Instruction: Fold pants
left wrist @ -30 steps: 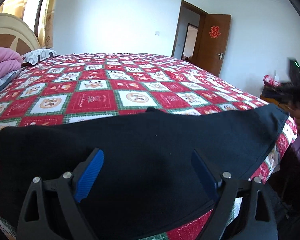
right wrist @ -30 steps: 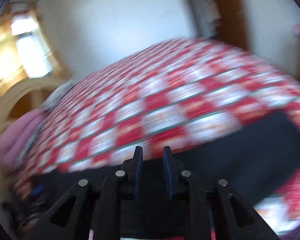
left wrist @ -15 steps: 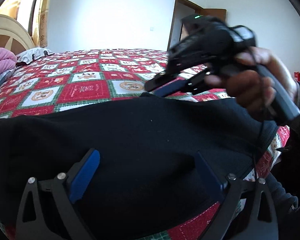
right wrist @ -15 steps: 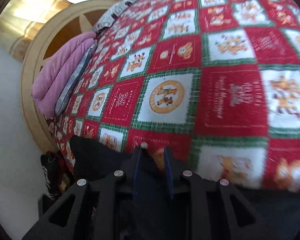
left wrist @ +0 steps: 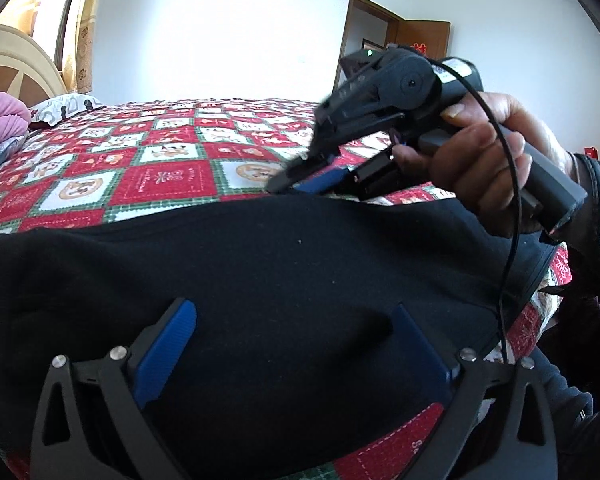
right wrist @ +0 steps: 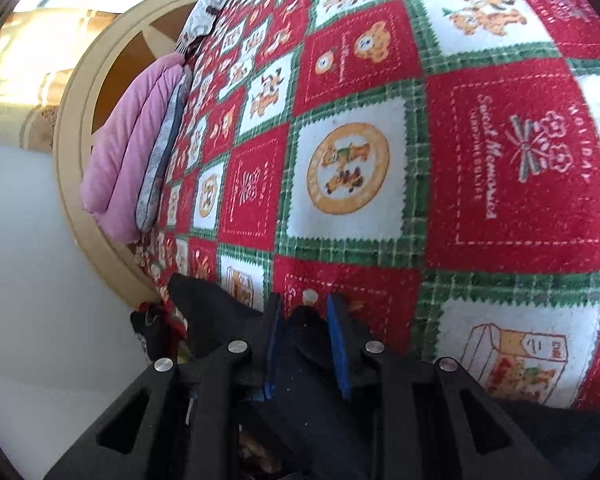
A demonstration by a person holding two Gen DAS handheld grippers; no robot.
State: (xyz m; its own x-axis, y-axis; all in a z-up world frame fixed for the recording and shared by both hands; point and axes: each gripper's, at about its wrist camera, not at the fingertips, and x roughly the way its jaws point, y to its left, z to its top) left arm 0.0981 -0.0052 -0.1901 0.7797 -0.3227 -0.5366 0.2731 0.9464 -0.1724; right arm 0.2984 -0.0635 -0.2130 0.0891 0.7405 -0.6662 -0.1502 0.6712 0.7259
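Black fabric fills the lower half of the left wrist view: the pants (left wrist: 284, 280) lie spread across the near edge of the bed, on a patchwork bedspread (left wrist: 164, 176) of red, white and green squares. The left tongs (left wrist: 296, 344) hang just over the cloth with their blue-padded fingers (left wrist: 166, 354) spread wide and nothing between them. At the far edge of the pants, the right tongs (left wrist: 300, 182) come down to the fabric, gripped by the person's right hand (left wrist: 488, 160), a thin black cable trailing from the handle. In the right wrist view the right tongs (right wrist: 304, 322) are drawn close together and pinch a small bunched fold of the pants (right wrist: 308, 328) between the blue pads, right at the boundary where black cloth meets bedspread (right wrist: 380, 160). Beyond, a pink blanket (right wrist: 128, 152) lies folded against the rounded wooden headboard (right wrist: 84, 92). A brown door (left wrist: 424, 38) stands open in the far white wall.
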